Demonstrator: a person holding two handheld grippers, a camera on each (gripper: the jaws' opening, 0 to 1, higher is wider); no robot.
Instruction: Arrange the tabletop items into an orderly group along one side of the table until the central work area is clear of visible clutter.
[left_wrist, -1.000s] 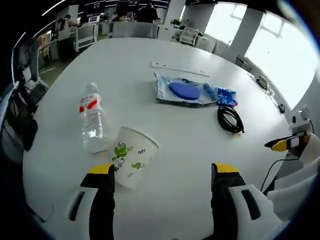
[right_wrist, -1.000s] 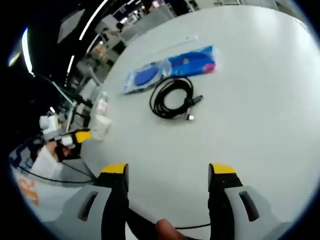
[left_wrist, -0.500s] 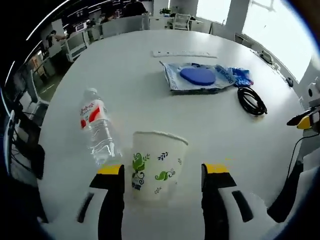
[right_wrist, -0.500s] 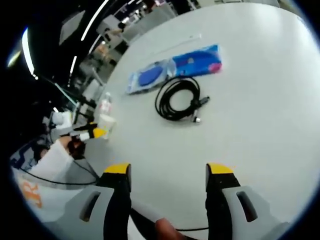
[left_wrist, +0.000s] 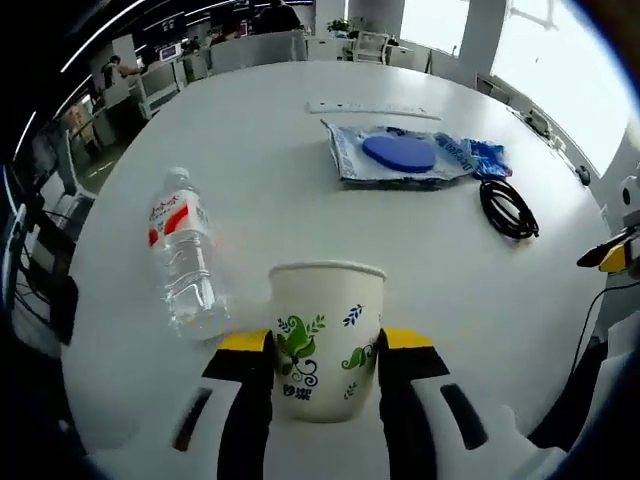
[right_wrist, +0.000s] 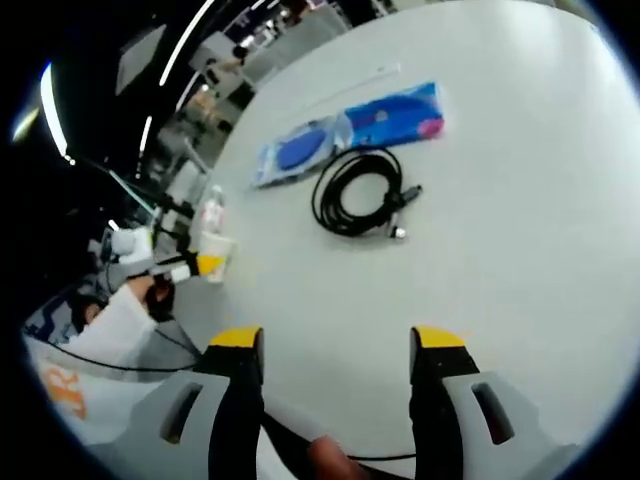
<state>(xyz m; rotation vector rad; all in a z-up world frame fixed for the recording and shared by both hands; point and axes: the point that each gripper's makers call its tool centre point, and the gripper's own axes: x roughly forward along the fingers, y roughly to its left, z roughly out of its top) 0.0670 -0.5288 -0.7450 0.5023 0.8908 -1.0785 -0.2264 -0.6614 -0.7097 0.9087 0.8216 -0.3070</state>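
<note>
A white paper cup (left_wrist: 327, 330) with green leaf prints stands upright at the table's near edge. My left gripper (left_wrist: 325, 345) is shut on it, one yellow-tipped jaw pressing each side. A clear water bottle (left_wrist: 180, 260) with a red label lies just left of the cup. Farther off lie a blue plastic packet (left_wrist: 405, 155) and a coiled black cable (left_wrist: 508, 208). My right gripper (right_wrist: 335, 340) hangs open over bare table, with the cable (right_wrist: 358, 192) and the packet (right_wrist: 345, 135) ahead of it. The cup (right_wrist: 216, 258) and the bottle (right_wrist: 210, 212) sit far left in the right gripper view.
A thin white strip (left_wrist: 372, 109) lies near the far edge of the round white table (left_wrist: 260, 160). Office chairs and desks ring the table. A white sleeve (right_wrist: 110, 325) holds the left gripper (right_wrist: 190, 265) at the table's edge. The right gripper (left_wrist: 612, 255) shows beyond the table's right rim.
My left gripper moved in on the cup and its jaws narrowed from a wide gap until they pressed on the cup's sides. The right gripper barely shifted.
</note>
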